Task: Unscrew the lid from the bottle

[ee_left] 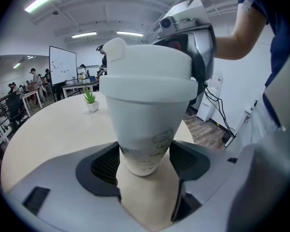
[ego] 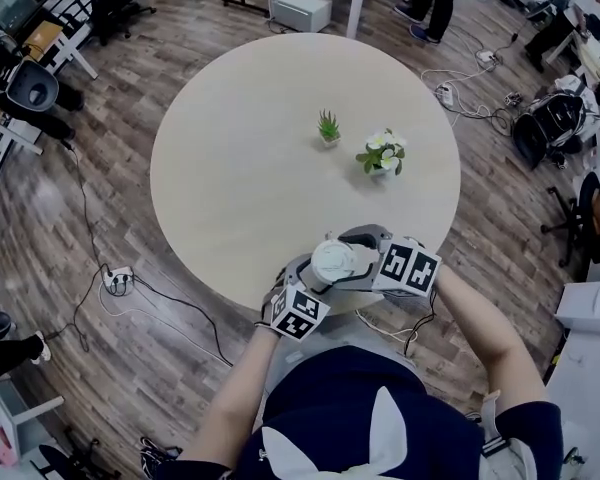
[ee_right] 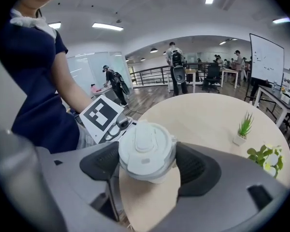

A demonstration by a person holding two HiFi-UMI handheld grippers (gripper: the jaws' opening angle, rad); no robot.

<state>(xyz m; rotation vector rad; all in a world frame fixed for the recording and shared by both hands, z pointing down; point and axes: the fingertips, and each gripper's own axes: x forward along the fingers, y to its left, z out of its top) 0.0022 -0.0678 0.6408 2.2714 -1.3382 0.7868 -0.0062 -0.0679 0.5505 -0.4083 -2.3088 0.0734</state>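
Note:
A white bottle with a white screw lid is held upright over the near edge of the round table. My left gripper is shut on the bottle's narrow lower body, a pad pressing each side. My right gripper comes in from the other side with its jaws around the lid, and both pads touch the rim. From the head view I look down on the lid, with the left gripper and right gripper crowded around it. Whether the bottle's base rests on the table is hidden.
A small green potted plant and a pot of white flowers stand near the table's middle. Cables and a power strip lie on the wooden floor. People, desks and a whiteboard are further off in the room.

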